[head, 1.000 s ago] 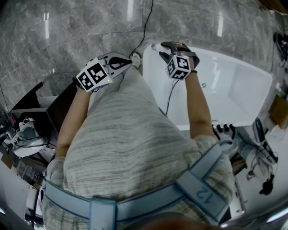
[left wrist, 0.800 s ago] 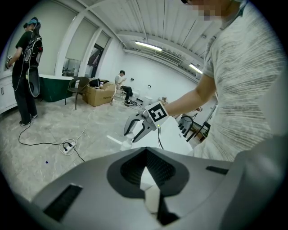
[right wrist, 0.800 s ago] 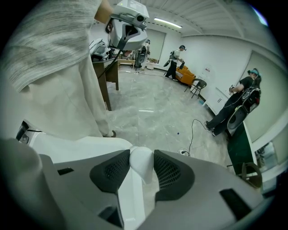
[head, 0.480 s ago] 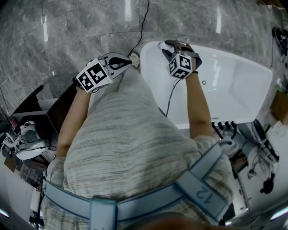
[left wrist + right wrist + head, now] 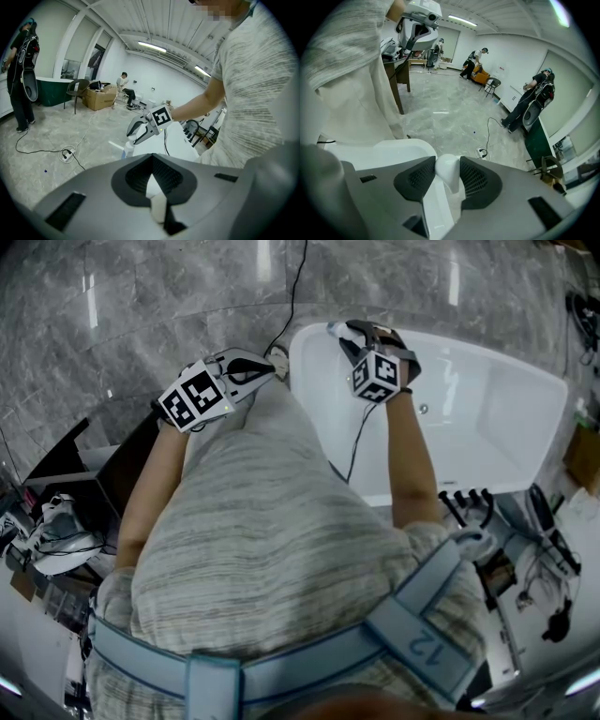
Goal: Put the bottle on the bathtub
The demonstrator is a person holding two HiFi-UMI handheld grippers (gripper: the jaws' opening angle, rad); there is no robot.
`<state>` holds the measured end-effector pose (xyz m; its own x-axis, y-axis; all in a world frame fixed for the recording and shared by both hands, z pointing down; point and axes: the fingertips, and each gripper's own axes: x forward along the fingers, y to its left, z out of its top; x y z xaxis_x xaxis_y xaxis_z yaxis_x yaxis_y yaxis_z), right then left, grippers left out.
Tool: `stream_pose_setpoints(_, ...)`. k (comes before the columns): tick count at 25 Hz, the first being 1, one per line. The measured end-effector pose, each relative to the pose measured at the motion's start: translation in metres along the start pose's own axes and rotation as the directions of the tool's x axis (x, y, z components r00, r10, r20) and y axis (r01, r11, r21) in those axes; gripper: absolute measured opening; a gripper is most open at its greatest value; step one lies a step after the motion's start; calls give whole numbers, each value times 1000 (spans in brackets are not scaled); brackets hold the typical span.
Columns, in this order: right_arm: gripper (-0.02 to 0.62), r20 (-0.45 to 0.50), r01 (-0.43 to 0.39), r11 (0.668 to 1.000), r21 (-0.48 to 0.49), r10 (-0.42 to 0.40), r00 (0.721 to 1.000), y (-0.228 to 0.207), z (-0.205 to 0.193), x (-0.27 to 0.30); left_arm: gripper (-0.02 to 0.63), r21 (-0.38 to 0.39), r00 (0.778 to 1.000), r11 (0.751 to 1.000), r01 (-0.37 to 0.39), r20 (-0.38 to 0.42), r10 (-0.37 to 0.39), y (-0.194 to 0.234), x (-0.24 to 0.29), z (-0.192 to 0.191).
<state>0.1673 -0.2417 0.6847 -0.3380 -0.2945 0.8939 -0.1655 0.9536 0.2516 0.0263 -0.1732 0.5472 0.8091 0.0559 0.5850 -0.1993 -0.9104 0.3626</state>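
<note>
While the right gripper (image 5: 447, 177) clamps the white bottle (image 5: 446, 166) by its rounded top, the bottle sits over the bathtub (image 5: 314, 352) at its end rim, possibly touching it, hard to tell. Left gripper (image 5: 152, 176) is just outside that end, jaws closed, empty.

One bottle (image 5: 447, 174), one bathtub (image 5: 497, 427), two tools: left tool (image 5: 270, 363), right tool (image 5: 342, 334).

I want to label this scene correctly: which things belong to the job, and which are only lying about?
Job: bottle, bathtub, right gripper.
Lying about: power strip, chair, cardboard box.
</note>
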Motion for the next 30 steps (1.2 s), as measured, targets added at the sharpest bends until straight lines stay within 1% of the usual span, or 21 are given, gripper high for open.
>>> stream_pose_setpoints(5, 155, -1, 57, 998, 20, -57, 998, 3, 6, 2, 5, 5, 1000, 1000, -6, 12, 6, -1, 0, 2)
stream_pose_setpoints(7, 155, 0, 64, 998, 20, -64, 998, 6, 9, 3, 5, -3, 998, 1000, -23, 51, 23, 2, -1, 8)
stream_pose_setpoints(10, 155, 4, 70, 997, 25, -70, 998, 9, 11, 2, 5, -28, 990, 998, -49, 129, 52, 8, -3, 24)
stream_pose_setpoints(16, 155, 26, 56, 998, 40, -57, 998, 8, 10, 4, 5, -83, 967, 995, -62, 243, 80, 25, 7, 56)
stream_pose_setpoints(18, 155, 37, 49, 998, 47, -50, 998, 8, 11, 5, 5, -92, 961, 994, -59, 266, 82, 27, 10, 63)
stream_pose_setpoints(22, 155, 43, 33, 998, 51, -35, 998, 7, 13, 4, 5, -94, 960, 994, -47, 270, 71, 22, 13, 65)
stream_pose_setpoints(25, 155, 25, -2, 1000, 28, 1, 1000, 11, 13, 3, 5, -99, 961, 994, -41, 268, 66, 17, 11, 61)
stream_pose_setpoints(27, 155, 26, -17, 999, 30, 16, 1000, 14, 13, 3, 5, -102, 961, 994, -43, 268, 70, 16, 11, 60)
stream_pose_setpoints(30, 155, 38, -8, 999, 51, 6, 999, 12, 13, 5, 5, -107, 960, 993, -51, 268, 78, 18, 12, 58)
